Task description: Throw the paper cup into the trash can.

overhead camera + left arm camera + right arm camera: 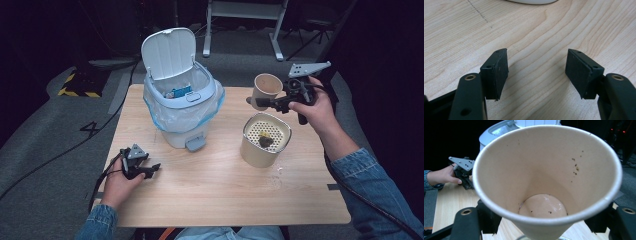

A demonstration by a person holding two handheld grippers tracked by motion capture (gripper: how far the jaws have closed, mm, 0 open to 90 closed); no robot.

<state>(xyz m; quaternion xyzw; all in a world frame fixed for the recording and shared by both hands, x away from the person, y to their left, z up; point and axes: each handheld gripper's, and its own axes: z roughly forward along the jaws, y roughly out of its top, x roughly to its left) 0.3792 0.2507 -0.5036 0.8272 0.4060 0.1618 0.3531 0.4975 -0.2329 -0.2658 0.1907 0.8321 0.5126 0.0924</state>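
Crushing the cup (266,89) is the nearest risk: it is clamped on its thin paper wall by the right gripper (261,102) and held tilted in the air at 12 o'clock of the strainer pot (265,139), so a harder squeeze could buckle it. Dregs clinging inside could be shaken onto the table (225,185) short of the bin (182,107). The left gripper (536,72) is rested at 7 o'clock, jaws apart and empty.

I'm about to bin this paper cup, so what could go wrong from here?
1. The paper cup is tipped in the right gripper jaws; leftover specks and dregs could drip onto the table.
2. On the way to the open bin, the cup might clip the strainer container or the raised lid.
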